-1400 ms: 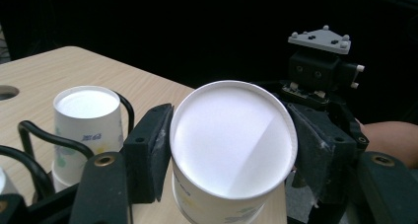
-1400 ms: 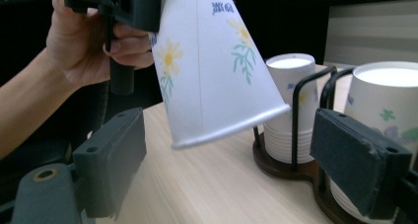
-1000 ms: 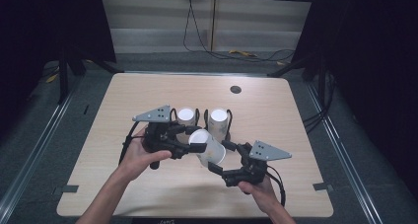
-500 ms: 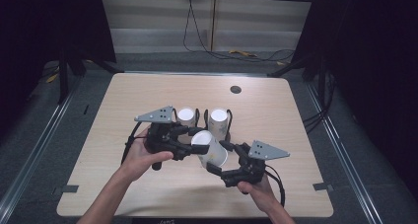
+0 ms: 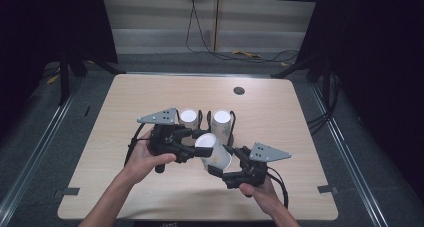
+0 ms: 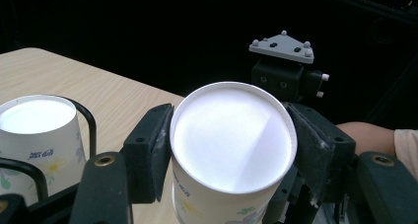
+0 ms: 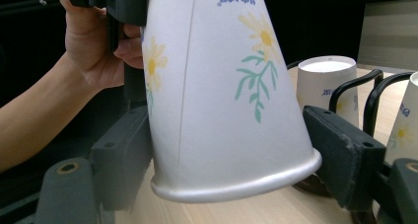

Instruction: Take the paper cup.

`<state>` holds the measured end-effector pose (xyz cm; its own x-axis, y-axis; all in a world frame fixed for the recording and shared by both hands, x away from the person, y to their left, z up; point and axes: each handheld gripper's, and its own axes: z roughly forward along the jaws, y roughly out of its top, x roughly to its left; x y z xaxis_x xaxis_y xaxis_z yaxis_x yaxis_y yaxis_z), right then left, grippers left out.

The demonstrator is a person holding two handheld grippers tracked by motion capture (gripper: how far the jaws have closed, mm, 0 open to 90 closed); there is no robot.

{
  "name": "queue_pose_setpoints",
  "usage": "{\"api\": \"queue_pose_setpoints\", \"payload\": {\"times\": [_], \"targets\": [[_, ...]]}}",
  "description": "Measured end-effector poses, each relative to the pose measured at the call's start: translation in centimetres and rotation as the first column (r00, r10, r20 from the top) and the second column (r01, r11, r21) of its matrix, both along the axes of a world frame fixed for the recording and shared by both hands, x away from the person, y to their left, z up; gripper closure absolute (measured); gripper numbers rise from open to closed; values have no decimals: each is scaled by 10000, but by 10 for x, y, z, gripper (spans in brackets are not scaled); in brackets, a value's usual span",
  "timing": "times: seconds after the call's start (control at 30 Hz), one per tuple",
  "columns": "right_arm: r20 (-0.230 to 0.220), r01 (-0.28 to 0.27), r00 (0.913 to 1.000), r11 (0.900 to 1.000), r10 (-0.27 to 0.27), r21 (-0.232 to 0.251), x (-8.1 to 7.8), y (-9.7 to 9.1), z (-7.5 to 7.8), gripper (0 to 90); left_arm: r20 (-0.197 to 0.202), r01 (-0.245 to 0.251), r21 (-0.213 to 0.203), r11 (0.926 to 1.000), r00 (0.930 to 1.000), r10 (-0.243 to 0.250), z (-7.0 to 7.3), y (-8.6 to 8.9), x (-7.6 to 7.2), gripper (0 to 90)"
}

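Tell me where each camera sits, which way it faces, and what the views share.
High view: above the person's side, looking forward and down on the table; both forearms, left gripper and right gripper show.
Left gripper view: rides the left gripper, looking along its jaws at the closed bottom of the held paper cup; the other hand shows beyond.
Right gripper view: rides the right gripper, looking along its jaws at the cup's wide rim end; the left hand shows.
Shared: all three show that cup and the cups in the wire rack.

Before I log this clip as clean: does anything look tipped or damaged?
One oddity: the paper cup is upside down and tilted, held off the table between the left gripper and right gripper. No dents or spills show. The two cups in the wire rack stand straight.
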<state>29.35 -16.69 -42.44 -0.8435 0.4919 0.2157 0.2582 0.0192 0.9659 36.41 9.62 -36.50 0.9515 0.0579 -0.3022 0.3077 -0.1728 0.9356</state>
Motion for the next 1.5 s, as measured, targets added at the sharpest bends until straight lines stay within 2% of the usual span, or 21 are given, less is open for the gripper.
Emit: {"api": "queue_pose_setpoints", "payload": {"times": [0.17, 0.27, 0.3, 0.57, 0.77, 0.8, 0.87, 0.9, 0.93, 0.97, 1.07, 1.1, 1.23, 1.3, 1.37, 1.4, 1.43, 1.47, 1.5], "targets": [[85, -131, 9999, 9998, 133, -167, 0, -1, 0, 253, -61, 39, -22, 10000, 10000, -39, -1, 1, 0, 359], [134, -97, 9999, 9998, 100, -193, 1, -2, 1, 258, -183, -88, -53, 9999, 9998, 87, -2, 0, 1, 350], [124, -76, 9999, 9998, 78, -192, 1, -2, 1, 259, -108, -150, 25, 9999, 9998, 150, -2, -2, 1, 345], [67, -89, 9999, 9993, 92, -354, 1, -3, 1, 262, -218, -468, 211, 9987, 9986, 473, -2, -3, 2, 241], [-49, -133, 9999, 9974, 130, -702, 1, -3, 1, 265, -173, -502, 289, 9983, 9986, 508, -3, 0, 3, 214], [-172, -82, 9998, 9956, 66, -938, 2, -4, 2, 268, -122, -506, 343, 9981, 9986, 510, -4, 1, 3, 212], [-154, -104, 9998, 9942, 88, -1074, 2, -4, 2, 269, -84, -549, 397, 9977, 9984, 553, -4, 1, 3, 212], [-127, -60, 9999, 9907, 44, -1358, 2, -5, 3, 270, -45, -546, 455, 9975, 9985, 548, -4, 1, 3, 212], [-127, -60, 9999, 9907, 44, -1358, 2, -5, 3, 270, -45, -546, 455, 9975, 9985, 548, -4, 1, 3, 211], [-177, -100, 9998, 9864, 72, -1639, 3, -6, 4, 272, 123, -618, 585, 9964, 9981, 612, -4, 2, 3, 212], [-252, -150, 9996, 9819, 104, -1889, 4, -7, 5, 275, 224, -609, 662, 9959, 9980, 596, -4, 3, 3, 212], [-391, -275, 9991, 9722, 189, -2324, 6, -6, 7, 274, 362, -624, 782, 9950, 9976, 597, -5, 3, 3, 212], [-587, -662, 9970, 9472, 502, -3138, 7, -4, 9, 274, 374, -599, 994, 9932, 9977, 564, -9, 1, 2, 212], [-614, -712, 9967, 9395, 537, -3352, 8, -4, 10, 276, 386, -592, 1015, 9931, 9977, 555, -9, 1, 1, 212], [-590, -682, 9970, 9371, 510, -3423, 8, -3, 11, 279, 460, -602, 1042, 9927, 9974, 557, -9, 2, 2, 213], [-585, -663, 9971, 9298, 483, -3620, 9, -4, 13, 282, 530, -622, 1062, 9924, 9970, 568, -9, 2, 2, 213], [-585, -663, 9971, 9298, 483, -3620, 9, -4, 13, 282, 598, -642, 1071, 9922, 9965, 580, -9, 3, 2, 213], [-605, -655, 9971, 9192, 455, -3884, 11, -5, 16, 286, 689, -643, 1075, 9921, 9960, 571, -9, 4, 2, 230], [-605, -655, 9971, 9192, 455, -3884, 11, -5, 16, 286, 689, -643, 1075, 9921, 9960, 571, -9, 4, 2, 240]]}}
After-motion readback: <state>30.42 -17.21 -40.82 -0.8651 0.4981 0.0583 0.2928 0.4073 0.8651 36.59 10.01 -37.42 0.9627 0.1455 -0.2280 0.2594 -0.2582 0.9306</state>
